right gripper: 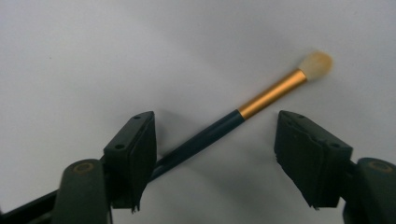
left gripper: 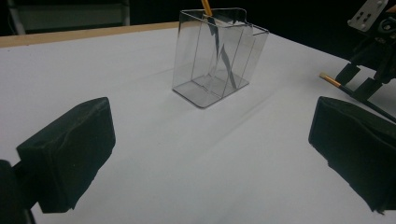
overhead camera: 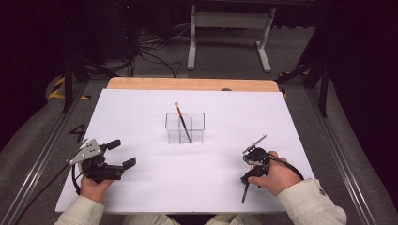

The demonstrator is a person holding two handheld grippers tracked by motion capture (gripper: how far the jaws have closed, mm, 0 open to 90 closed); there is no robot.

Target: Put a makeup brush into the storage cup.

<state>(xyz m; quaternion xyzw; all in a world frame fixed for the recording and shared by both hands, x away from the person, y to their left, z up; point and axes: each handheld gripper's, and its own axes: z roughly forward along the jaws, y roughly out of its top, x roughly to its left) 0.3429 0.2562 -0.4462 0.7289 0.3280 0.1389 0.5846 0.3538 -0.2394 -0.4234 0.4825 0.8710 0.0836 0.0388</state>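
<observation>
Two brushes are on the white desk [overhead camera: 141,108]: one brush [overhead camera: 183,123] stands tilted inside the single clear box [overhead camera: 185,127] near the desk's middle, its pale tip leaning out over the far rim; the other brush [right gripper: 243,113] lies flat on the desk under the right gripper [overhead camera: 252,161], at the near right. In the right gripper view its dark handle runs past the left jaw, and its gold band and pale bristles point away between the jaws, which are spread apart and clasp nothing.

The left gripper [overhead camera: 117,154] rests at the near left, held by a hand [overhead camera: 94,186], jaws wide and empty, facing the box. Bare white surface lies all around the box and between the two grippers. A wooden strip [overhead camera: 192,84] edges the desk's far side.
</observation>
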